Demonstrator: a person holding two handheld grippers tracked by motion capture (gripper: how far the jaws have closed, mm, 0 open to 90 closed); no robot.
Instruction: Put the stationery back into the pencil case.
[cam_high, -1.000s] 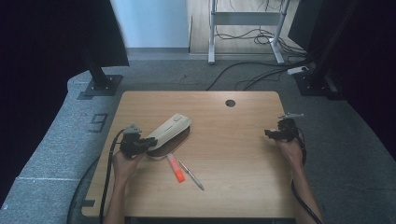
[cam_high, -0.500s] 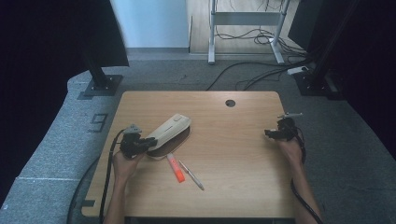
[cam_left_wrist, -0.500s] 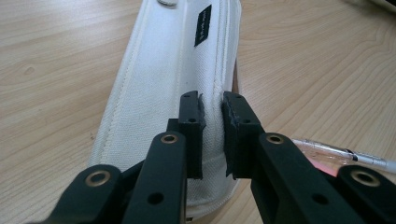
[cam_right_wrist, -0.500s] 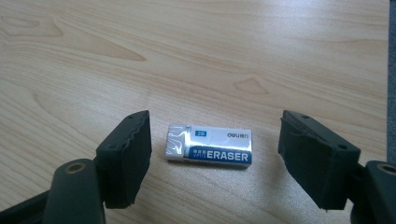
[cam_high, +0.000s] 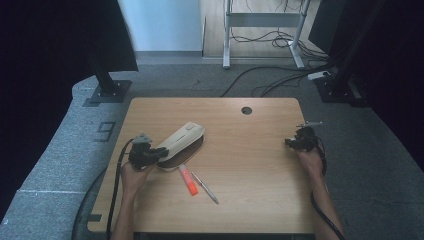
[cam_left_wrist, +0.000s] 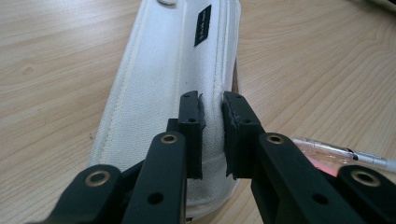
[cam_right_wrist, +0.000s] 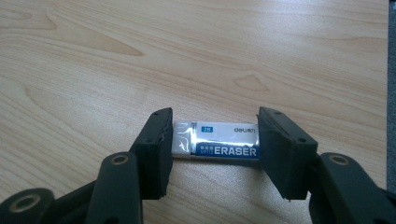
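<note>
Currently I'm pinching the white pencil case (cam_left_wrist: 173, 88) in my left gripper (cam_left_wrist: 212, 123), jaws clamped on its fabric. My right gripper (cam_right_wrist: 212, 144) has been closing, both pads touching the eraser (cam_right_wrist: 217, 145), still flat on the table (cam_high: 260, 145). Highlighter (cam_high: 188, 180), pen (cam_high: 205, 187) are waiting unpacked.

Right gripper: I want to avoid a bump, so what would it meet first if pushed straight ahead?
The right gripper has just been closing around the eraser, which lies between its jaws. Beyond the eraser, bare table as far as that view shows.
</note>
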